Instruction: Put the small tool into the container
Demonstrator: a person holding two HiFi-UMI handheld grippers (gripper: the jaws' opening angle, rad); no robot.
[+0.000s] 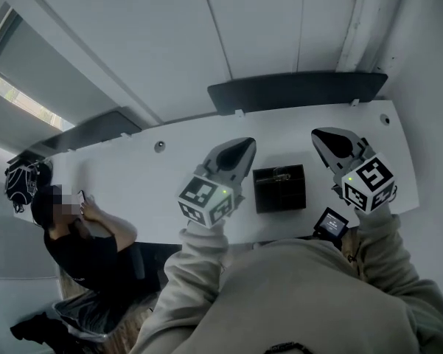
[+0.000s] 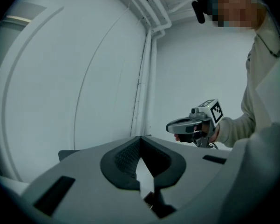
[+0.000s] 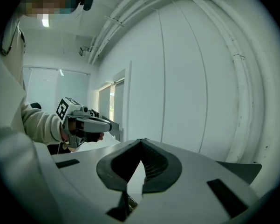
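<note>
The black square open-topped container (image 1: 280, 196) stands on the long white table (image 1: 133, 175), between the left gripper (image 1: 239, 152) and the right gripper (image 1: 332, 142). Both claws are closed tip to tip and hold nothing. I cannot find the small tool with certainty; a pale glint at the container's far inner edge may be it. So the tool is perhaps already inside, or it lies out of view. I count one container, two grippers, no certain tool.
</note>
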